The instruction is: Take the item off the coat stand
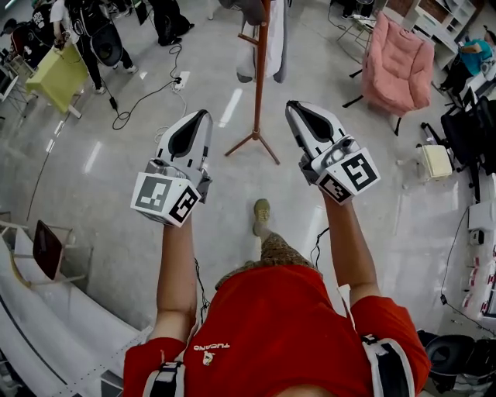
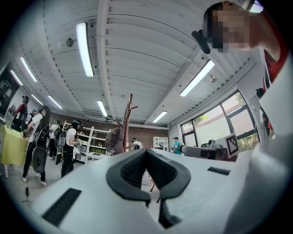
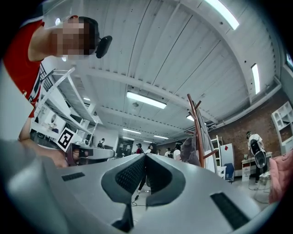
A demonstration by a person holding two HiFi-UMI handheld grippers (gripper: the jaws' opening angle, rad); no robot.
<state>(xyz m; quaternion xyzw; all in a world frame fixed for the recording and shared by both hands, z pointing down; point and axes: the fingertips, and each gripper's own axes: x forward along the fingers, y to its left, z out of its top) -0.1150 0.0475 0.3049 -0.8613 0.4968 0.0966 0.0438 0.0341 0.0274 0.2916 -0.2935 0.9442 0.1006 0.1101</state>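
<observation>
A brown wooden coat stand (image 1: 258, 77) rises from the grey floor straight ahead of me. A grey cap (image 1: 248, 9) and a white-and-grey garment (image 1: 275, 39) hang near its top. Both grippers are held up side by side and short of the stand, one on each side of its pole. My left gripper (image 1: 203, 115) is shut and holds nothing, and so is my right gripper (image 1: 293, 106). The left gripper view has the stand (image 2: 128, 119) and the cap (image 2: 114, 140) beyond its closed jaws. In the right gripper view the stand (image 3: 197, 128), cap (image 3: 189, 151) and white garment (image 3: 208, 146) are off to the right.
A pink armchair (image 1: 397, 66) sits at the back right, and a yellow-green table (image 1: 58, 76) with people beside it at the back left. A cable (image 1: 147, 97) and power strip (image 1: 180, 81) lie left of the stand's feet. A chair (image 1: 46, 248) stands at the near left.
</observation>
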